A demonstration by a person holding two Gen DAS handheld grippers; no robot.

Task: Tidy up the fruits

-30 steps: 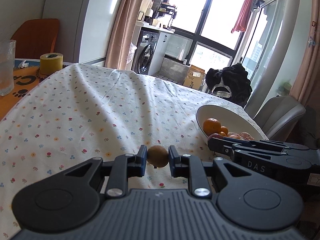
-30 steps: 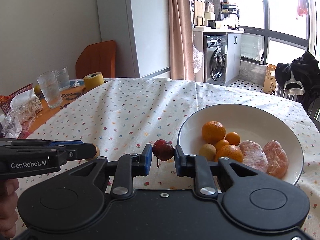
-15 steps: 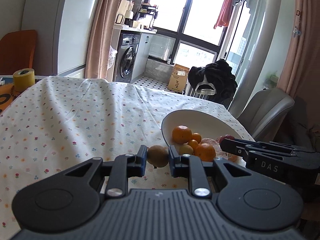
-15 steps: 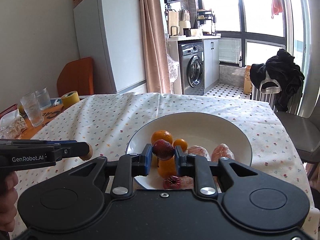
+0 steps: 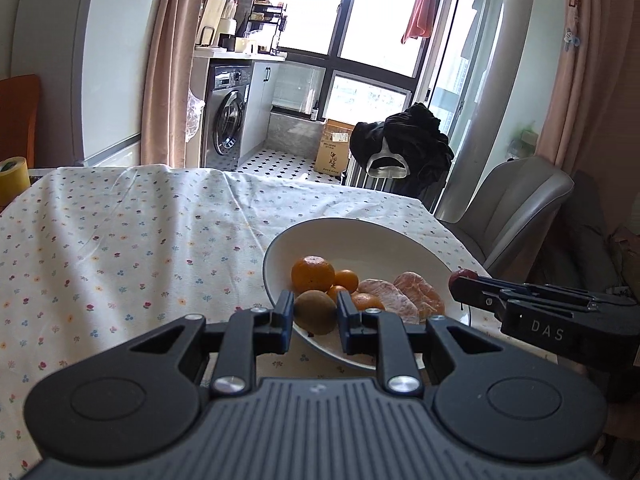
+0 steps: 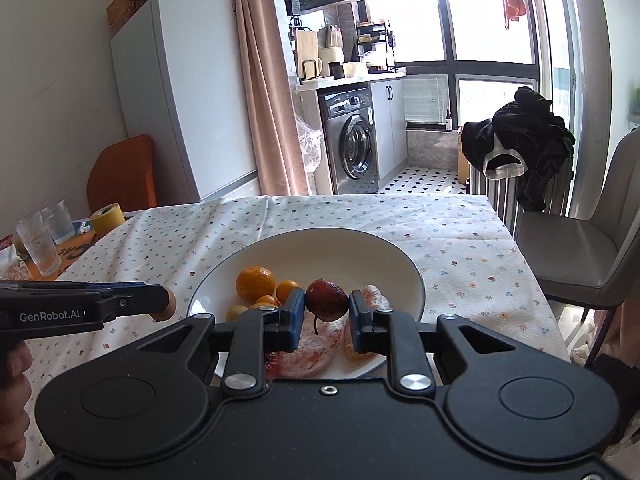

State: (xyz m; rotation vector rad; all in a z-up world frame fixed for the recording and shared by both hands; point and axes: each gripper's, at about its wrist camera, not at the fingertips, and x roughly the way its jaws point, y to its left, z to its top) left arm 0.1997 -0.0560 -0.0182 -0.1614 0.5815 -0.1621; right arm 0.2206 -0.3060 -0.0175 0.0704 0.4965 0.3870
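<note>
left gripper [image 5: 314, 312]: clamped on a brownish-green kiwi [image 5: 315, 311], one finger pressing each side. It hangs right over the near rim of the bowl, so the kiwi is off the cloth.
right gripper [image 6: 327, 306]: pinching a dark red fruit [image 6: 326, 299], with a thin stem dangling below it. It hovers above the bowl's near half, over the peeled pieces.
bowl [image 6: 320, 244]: big white one with a dark rim line, sitting on the flowery tablecloth [image 5: 120, 248] toward the right end of the table.
in the bowl: a large mandarin [image 5: 312, 273] on the left side, a few smaller orange ones [image 5: 346, 280] bunched beside it, and two peeled citrus halves [image 5: 418, 293] lying side by side on the right. The right wrist view also shows a small yellow-green fruit [image 6: 237, 313] by the left wall and something red and half hidden [image 6: 274, 361] at the near rim, can't tell what it is.
how the two sit: the grippers are side by side, each showing up at the edge of the other's view, both at the near edge of the bowl.
other table stuff: two drinking glasses [image 6: 38, 243] and a yellow tape roll [image 6: 105, 218] at the far left end, well away from the bowl.
around: grey chair [image 6: 580, 248] at the right end of the table, washing machine [image 6: 352, 148] in the background.
</note>
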